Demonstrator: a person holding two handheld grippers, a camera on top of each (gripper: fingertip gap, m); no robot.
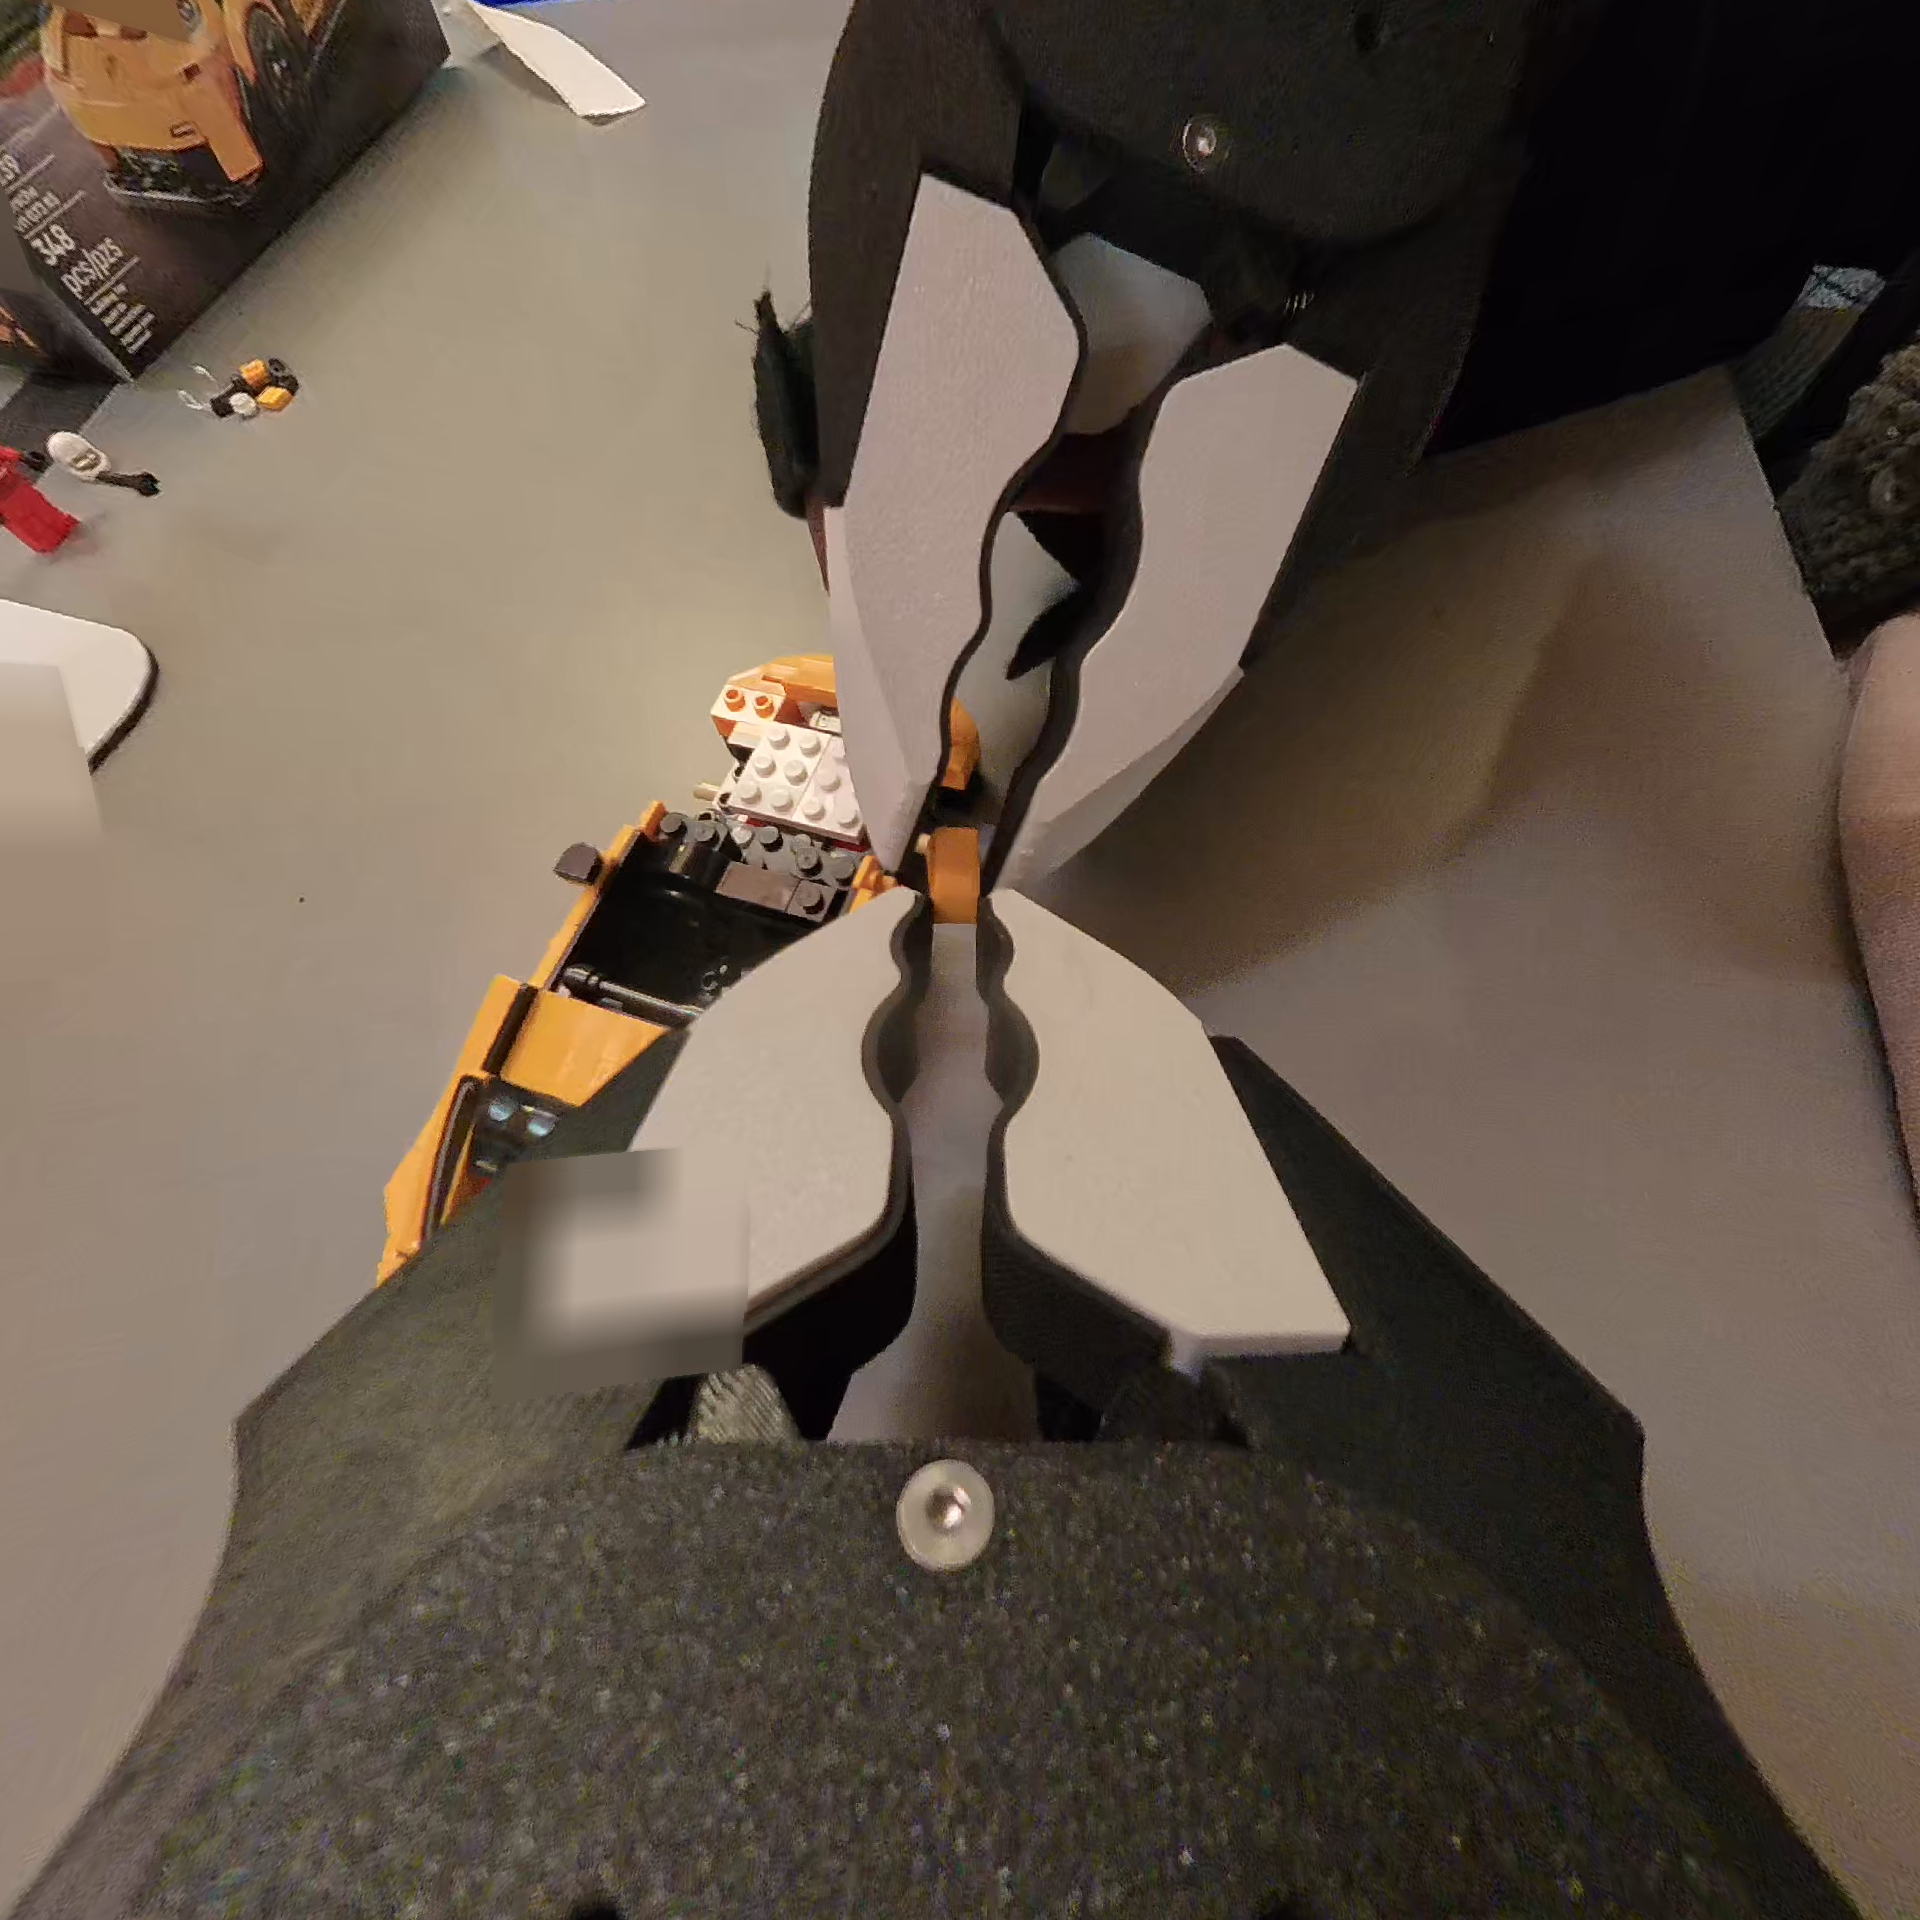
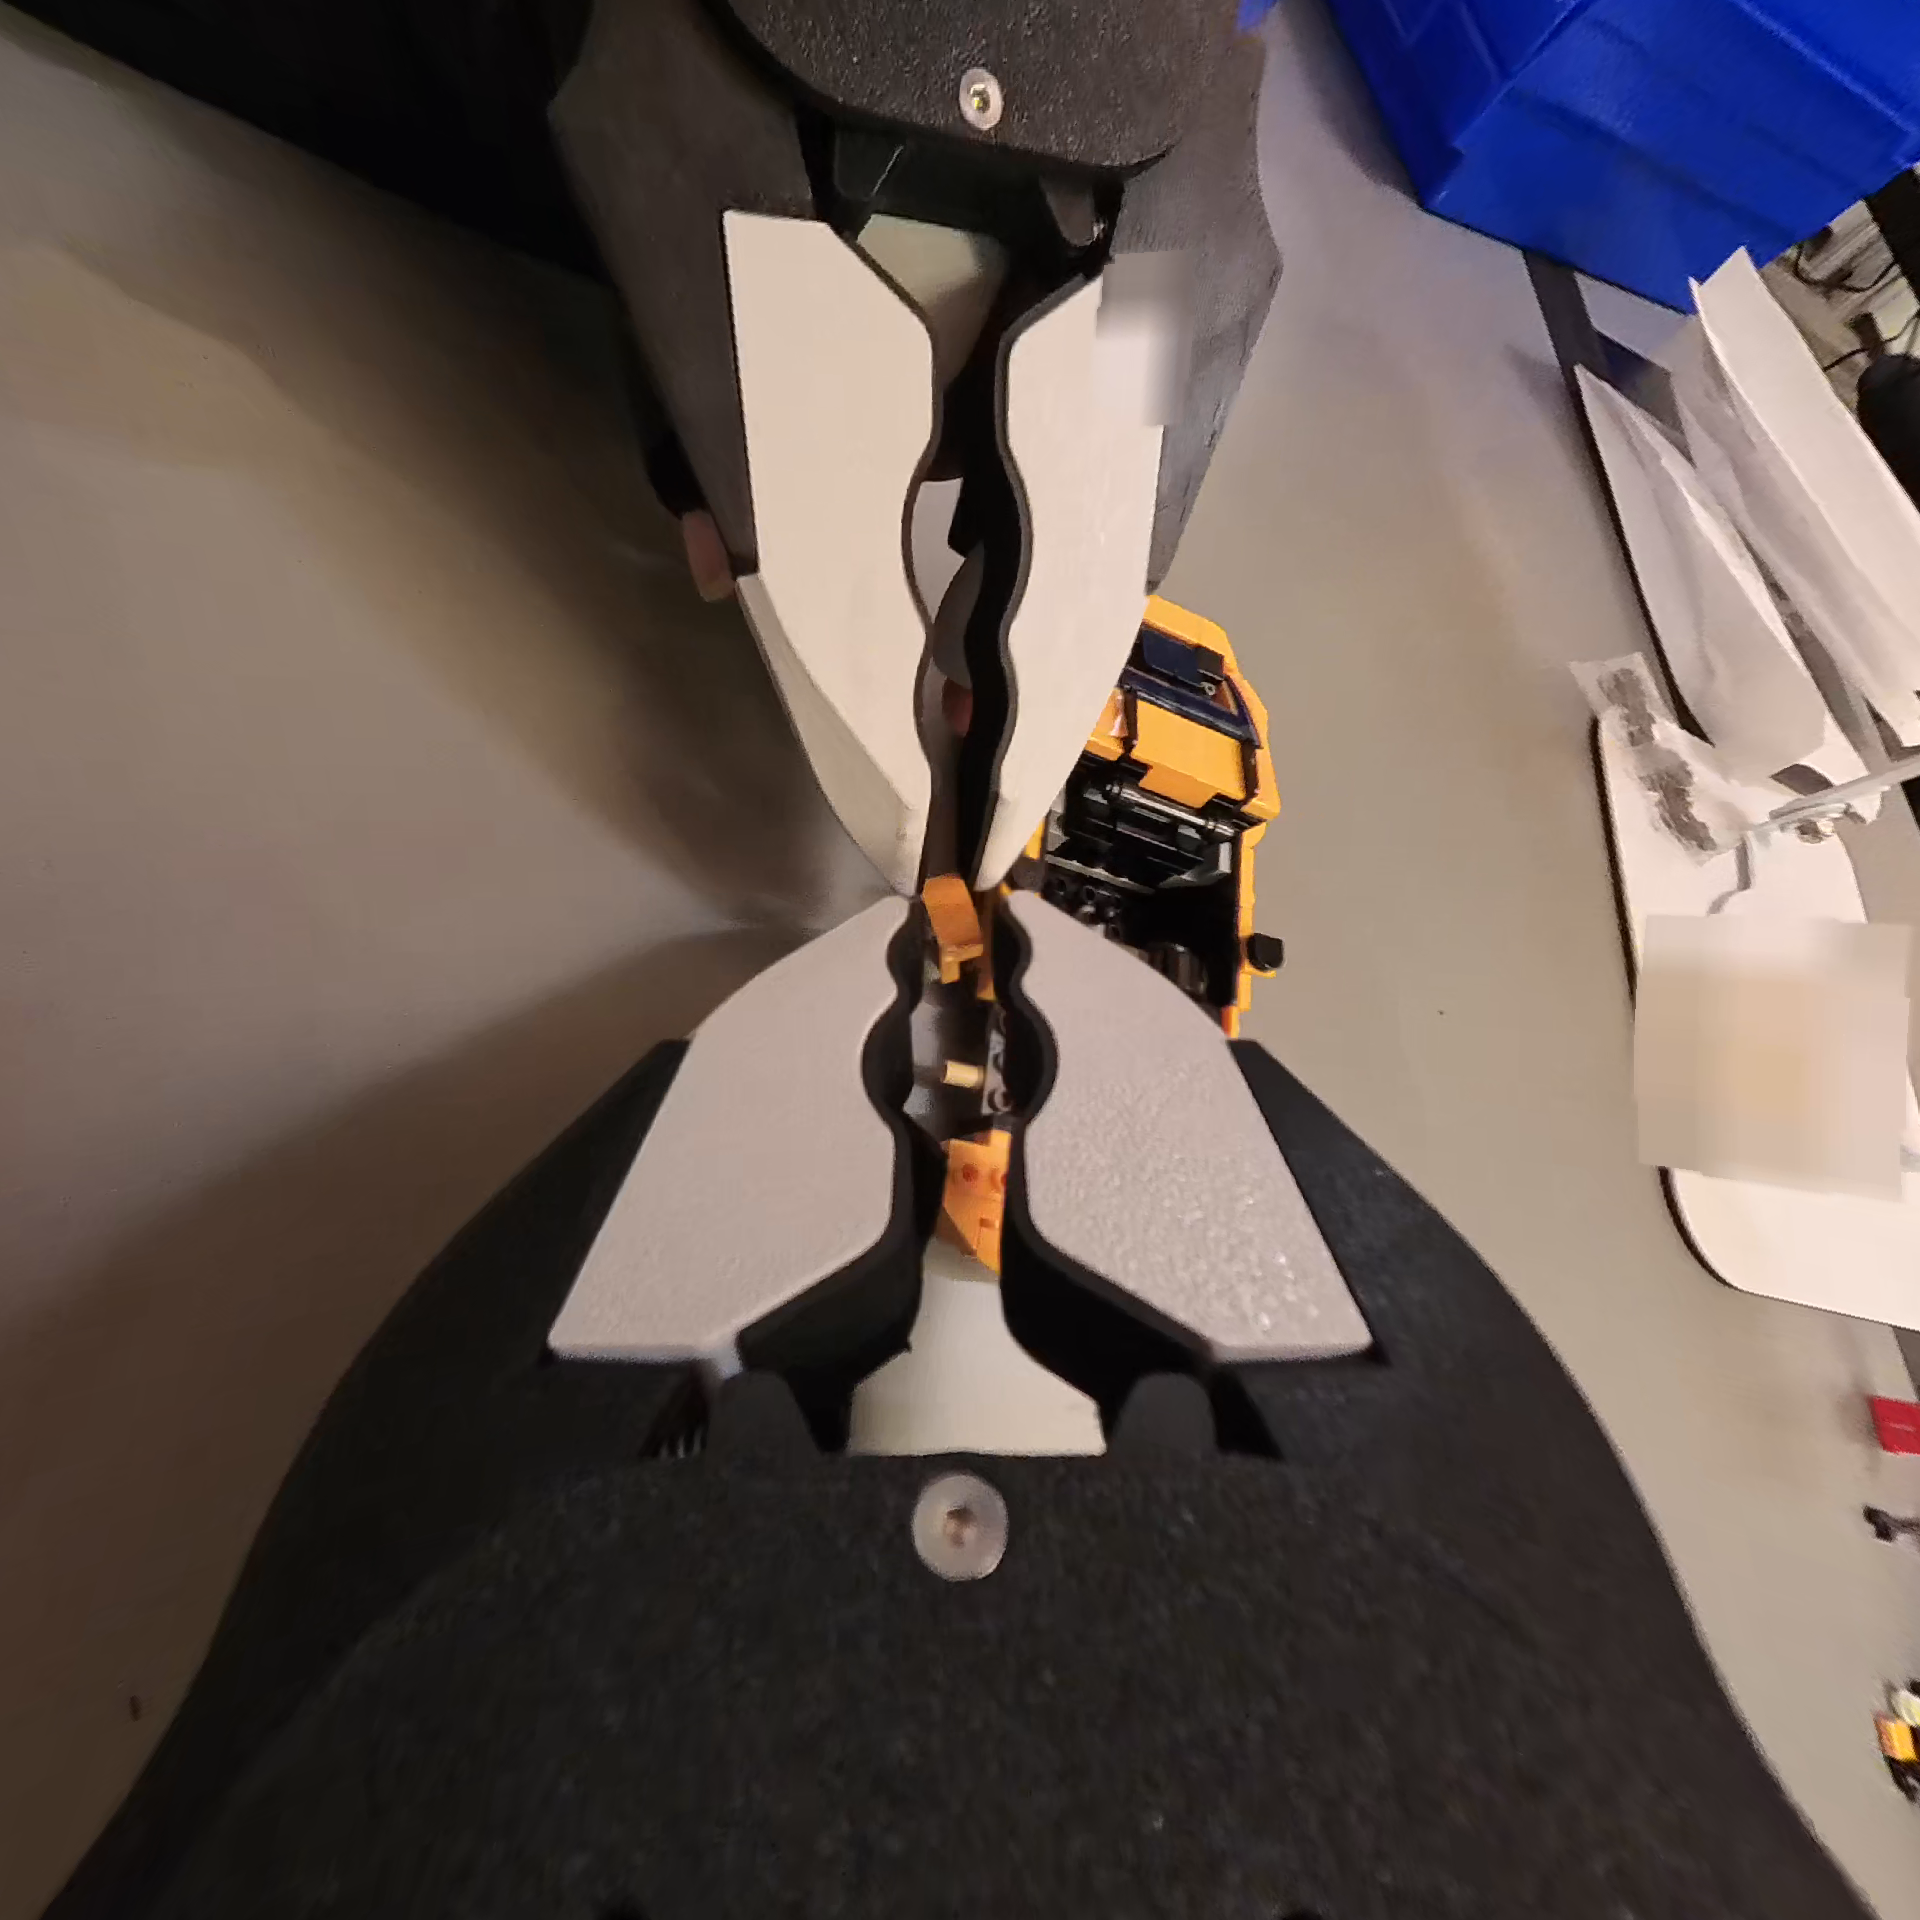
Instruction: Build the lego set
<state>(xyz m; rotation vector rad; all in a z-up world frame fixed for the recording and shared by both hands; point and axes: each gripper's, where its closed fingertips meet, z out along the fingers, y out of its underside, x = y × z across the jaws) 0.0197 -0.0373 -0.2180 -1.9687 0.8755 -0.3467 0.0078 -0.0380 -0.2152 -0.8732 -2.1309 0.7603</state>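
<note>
- Left tool (image 1: 956,914): its two tips stand a narrow gap apart, pinched on a small orange piece (image 1: 954,873) right at their ends; nothing else sits between the fingers
- Right tool (image 2: 958,935): closed to a similar narrow gap and meeting the left one tip to tip; in its own view the same orange piece (image 2: 951,925) sits at its tips, though whether it truly clamps the piece or only touches it I cannot tell
- In the left view the right tool (image 1: 951,831) comes in from 12 o'clock; in the right view the left tool (image 2: 948,883) likewise comes from 12 o'clock, so the two oppose each other along one line with the piece at the joint
- The piece's long axis looks to run along that shared line, so both tools are equally near it
- Car (image 1: 665,935): the half-built orange body lies on the table (image 1: 416,675) from 9 to 7 o'clock of the left tips, its length running 1 to 7 o'clock, open cabin up, grey studded plates at its far end
- From the right tool the car (image 2: 1174,831) sits at 1 to 2 o'clock, and part of it shows below, between the fingers
- Judgement: the piece must travel sideways toward the car, to the left tool's 9 o'clock
- Farther out: box (image 1: 156,156) at 10 o'clock, loose bits (image 1: 255,387) nearby
</note>
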